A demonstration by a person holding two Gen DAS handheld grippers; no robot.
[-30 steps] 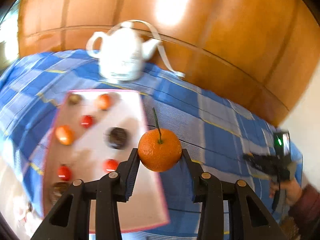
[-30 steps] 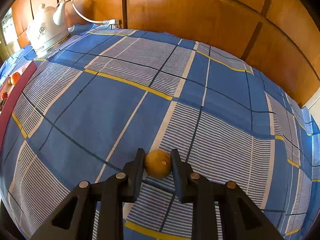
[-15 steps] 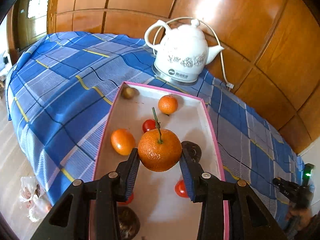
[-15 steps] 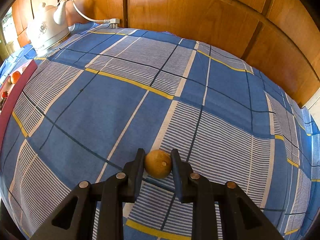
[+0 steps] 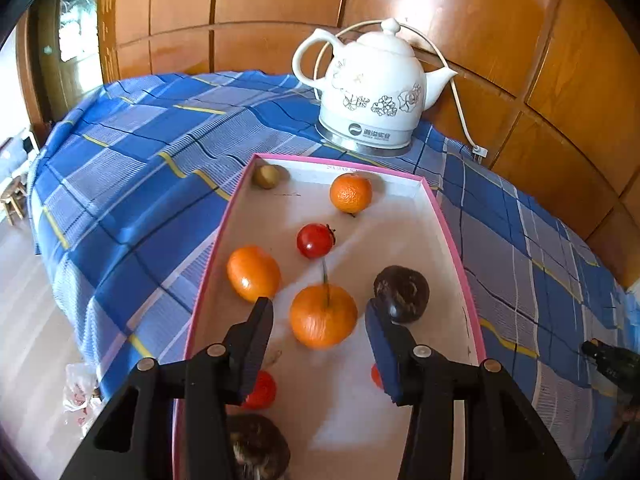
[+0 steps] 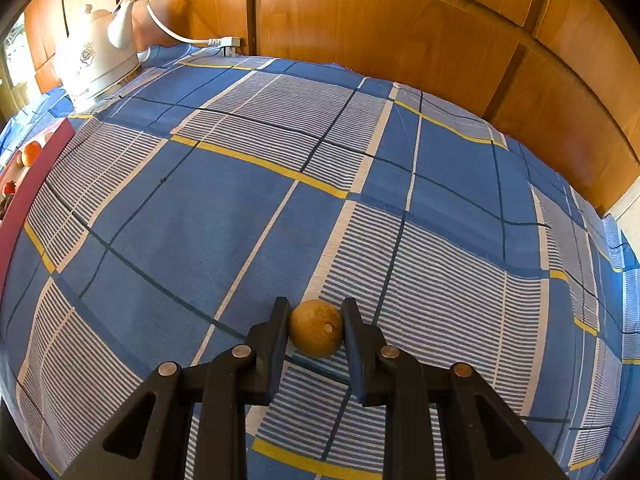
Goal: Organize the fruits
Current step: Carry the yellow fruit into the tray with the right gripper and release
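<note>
Wall panels (image 5: 460, 28): varnished wood, glossy, strong glare spots.
Tablecloth (image 6: 248, 216): woven cloth, matt, blue check with fine stripes, slightly wrinkled.
Kettle (image 5: 372, 92): white glazed ceramic, shiny, printed flowers; base ring looks like bright metal.
Tray (image 5: 448, 224): looks like card, matt pale floor, pink rim.
Stemmed orange (image 5: 323, 316): dimpled peel, soft sheen.
Tomato (image 5: 315, 241): smooth, glossy skin.
Dark fruit (image 5: 402, 294): rough, dull rind.
Small tan fruit (image 6: 316, 329): matt, finely rough skin.
Left gripper (image 5: 320, 328): black matt plastic, blue ribbed pads, metal pins.
Right gripper (image 6: 316, 330): same black plastic.
</note>
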